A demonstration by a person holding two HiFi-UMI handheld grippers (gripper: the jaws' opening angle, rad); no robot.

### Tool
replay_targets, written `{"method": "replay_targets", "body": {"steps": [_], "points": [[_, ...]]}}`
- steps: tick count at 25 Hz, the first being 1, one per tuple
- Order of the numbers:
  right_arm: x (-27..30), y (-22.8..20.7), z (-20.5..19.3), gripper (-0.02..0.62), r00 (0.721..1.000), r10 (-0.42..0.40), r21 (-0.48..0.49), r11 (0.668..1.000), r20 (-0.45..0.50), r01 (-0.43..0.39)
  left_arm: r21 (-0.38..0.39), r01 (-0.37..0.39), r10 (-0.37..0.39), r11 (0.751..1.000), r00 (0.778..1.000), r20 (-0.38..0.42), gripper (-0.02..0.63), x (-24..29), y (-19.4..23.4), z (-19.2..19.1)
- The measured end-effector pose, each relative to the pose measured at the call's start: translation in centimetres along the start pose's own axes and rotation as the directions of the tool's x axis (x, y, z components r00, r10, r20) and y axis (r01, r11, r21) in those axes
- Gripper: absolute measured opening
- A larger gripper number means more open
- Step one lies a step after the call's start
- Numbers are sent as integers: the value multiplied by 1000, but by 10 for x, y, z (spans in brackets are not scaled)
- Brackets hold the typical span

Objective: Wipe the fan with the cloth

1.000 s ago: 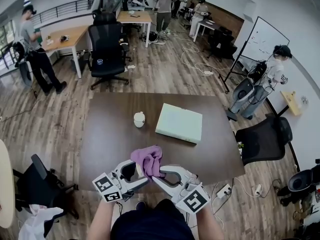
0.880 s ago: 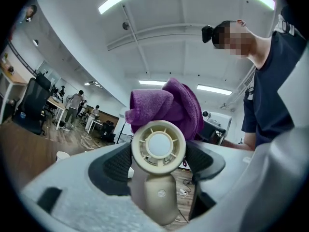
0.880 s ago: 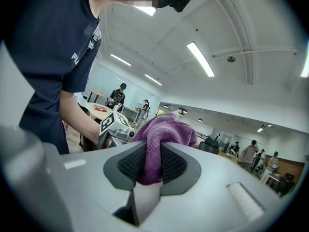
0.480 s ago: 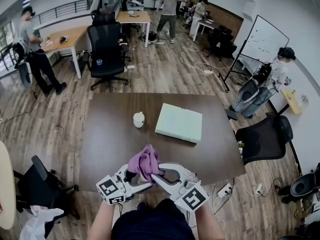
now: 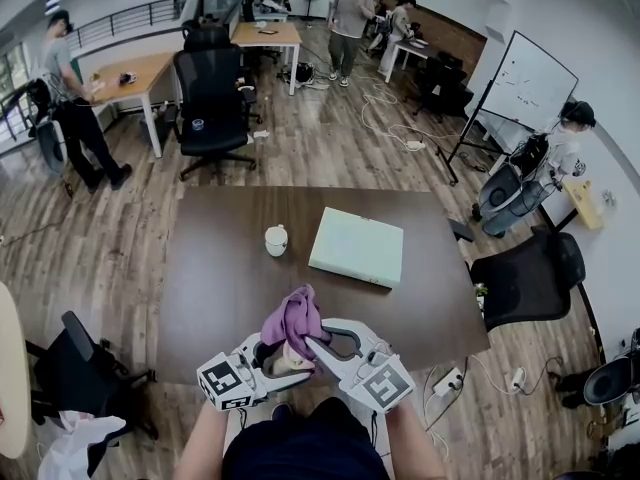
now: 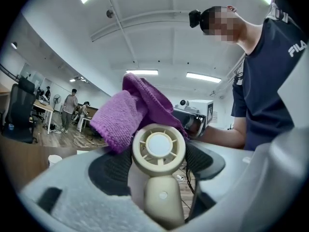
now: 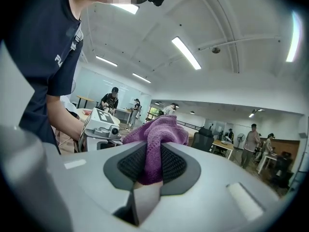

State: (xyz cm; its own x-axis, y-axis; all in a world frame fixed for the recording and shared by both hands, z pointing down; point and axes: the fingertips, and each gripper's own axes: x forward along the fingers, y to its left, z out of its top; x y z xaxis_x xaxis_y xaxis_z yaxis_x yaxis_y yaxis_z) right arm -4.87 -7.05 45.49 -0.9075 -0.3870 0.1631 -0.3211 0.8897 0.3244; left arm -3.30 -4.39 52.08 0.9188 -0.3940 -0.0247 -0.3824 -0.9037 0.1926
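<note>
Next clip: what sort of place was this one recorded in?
Most likely an open-plan office or shared workspace. It has black swivel office chairs, light wooden desks and a white whiteboard on a stand, all on a wood-plank floor.

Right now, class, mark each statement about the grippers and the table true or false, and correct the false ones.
1. The left gripper is closed on a cream handheld fan. True.
2. The right gripper holds a green cloth. False: the cloth is purple.
3. A white cup stands on the table, to the left of a pale green box. True.
4. The cloth lies flat on the table. False: it is pinched in the right gripper and held up at the fan's head.
5. The box rests on top of the cup. False: they stand apart.
</note>
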Motion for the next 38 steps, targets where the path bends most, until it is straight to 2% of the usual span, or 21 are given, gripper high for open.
{"method": "replay_targets", "body": {"steps": [6,11,16,22,28,34,38], "points": [[4,-6,-8,77,1000,-11,33,999,1,11,41,36,-35,999,999,-25,350,2,-9,-2],[5,-16,-22,77,999,-49,127,991,11,47,46,49,-47,998,998,-37,350,6,-13,-5],[0,-21,-44,77,996,-81,202,976,-37,87,1,45,-45,999,999,27,350,0,-11,3],[-4,-16,-53,77,996,-90,304,948,-18,91,-64,15,-8,998,995,96,350,-9,2,9],[-1,-10,-63,77,995,-97,359,928,-20,98,-117,-11,27,993,990,137,350,-16,10,11],[9,4,-77,77,994,-103,419,902,-28,105,-146,-40,65,989,983,174,350,-20,18,17],[15,15,-82,77,997,-80,446,891,-22,81,-150,-62,91,987,977,195,350,-20,27,23]]}}
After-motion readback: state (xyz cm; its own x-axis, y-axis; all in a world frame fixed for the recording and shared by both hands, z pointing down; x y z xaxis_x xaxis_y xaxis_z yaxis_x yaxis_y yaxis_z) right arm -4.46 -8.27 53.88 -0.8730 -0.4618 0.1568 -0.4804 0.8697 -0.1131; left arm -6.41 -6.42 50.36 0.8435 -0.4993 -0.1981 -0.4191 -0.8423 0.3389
